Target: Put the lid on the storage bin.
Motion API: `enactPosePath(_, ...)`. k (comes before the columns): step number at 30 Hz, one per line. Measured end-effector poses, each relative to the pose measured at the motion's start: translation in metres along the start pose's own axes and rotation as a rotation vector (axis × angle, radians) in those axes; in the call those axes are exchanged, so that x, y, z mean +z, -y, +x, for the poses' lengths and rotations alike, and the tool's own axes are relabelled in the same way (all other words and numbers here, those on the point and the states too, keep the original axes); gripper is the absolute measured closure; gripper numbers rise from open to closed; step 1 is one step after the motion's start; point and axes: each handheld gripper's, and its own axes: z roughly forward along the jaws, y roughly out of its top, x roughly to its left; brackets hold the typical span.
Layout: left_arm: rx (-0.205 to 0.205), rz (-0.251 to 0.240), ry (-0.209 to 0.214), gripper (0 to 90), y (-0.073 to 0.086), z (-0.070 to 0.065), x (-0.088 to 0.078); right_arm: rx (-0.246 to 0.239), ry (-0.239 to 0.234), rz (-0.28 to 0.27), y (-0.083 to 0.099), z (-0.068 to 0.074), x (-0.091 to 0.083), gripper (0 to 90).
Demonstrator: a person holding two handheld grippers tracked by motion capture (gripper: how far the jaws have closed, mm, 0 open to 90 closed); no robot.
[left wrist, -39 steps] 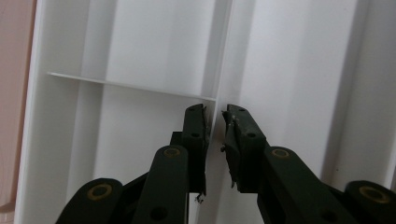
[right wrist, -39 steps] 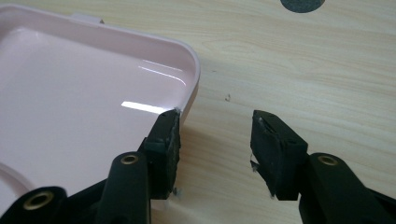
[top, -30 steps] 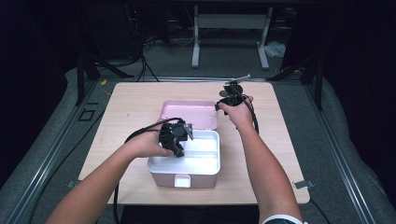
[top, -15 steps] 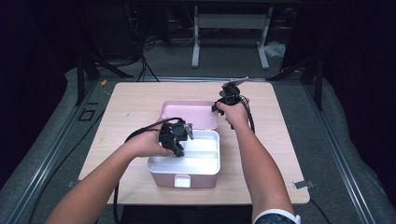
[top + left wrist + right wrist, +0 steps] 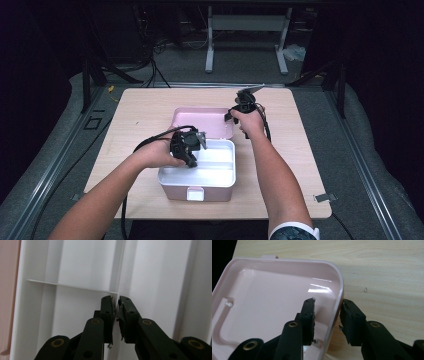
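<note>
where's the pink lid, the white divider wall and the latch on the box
pink lid (image 5: pixel 274 307), right gripper view, on its glossy inner face
white divider wall (image 5: pixel 120 270), left gripper view, on its top edge ahead of the jaws
latch (image 5: pixel 195 193), high view, on the white tab at the box front

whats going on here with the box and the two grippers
A person works at a table with a gripper in each hand. The left gripper is down inside the open white box, its jaws closed on the thin divider. The right gripper straddles the rim of the pink lid, which lies behind the box, one jaw inside and one outside, not yet clamped.
</note>
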Motion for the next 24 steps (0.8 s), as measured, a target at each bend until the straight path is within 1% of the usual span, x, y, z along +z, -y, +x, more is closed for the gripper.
enactPosePath(2,0.004,0.002,-0.001,83.8,0.0,0.0,0.0,0.002,-0.008,-0.006,0.0,-0.001,-0.001,65.9)
enactPosePath(7,0.018,0.015,-0.008,84.5,-0.002,0.0,0.0,0.006,-0.015,-0.009,0.0,-0.002,-0.003,68.7)
enactPosePath(9,0.018,0.015,-0.007,85.6,-0.002,-0.001,0.0,0.003,-0.006,-0.002,-0.001,-0.003,-0.005,72.4)
enactPosePath(10,0.019,0.018,-0.01,85.6,-0.003,-0.001,0.0,-0.002,0.001,-0.006,-0.001,-0.003,-0.006,72.4)
enactPosePath(11,0.02,0.021,-0.013,85.6,-0.003,-0.001,0.0,-0.006,-0.002,-0.005,-0.001,-0.003,-0.007,72.5)
enactPosePath(15,0.022,0.018,-0.013,86.1,-0.003,-0.002,0.0,-0.021,0.019,-0.016,-0.001,0.0,-0.007,73.1)
enactPosePath(18,0.026,0.018,-0.014,86.3,-0.003,-0.002,0.0,-0.024,0.023,-0.007,-0.001,0.0,-0.008,73.4)
enactPosePath(23,0.029,0.018,-0.015,86.4,-0.003,-0.002,0.0,-0.034,0.022,-0.024,-0.001,0.002,-0.009,74.1)
enactPosePath(24,0.028,0.018,-0.016,86.4,-0.003,-0.002,0.0,-0.035,0.024,-0.016,-0.002,0.002,-0.011,74.2)
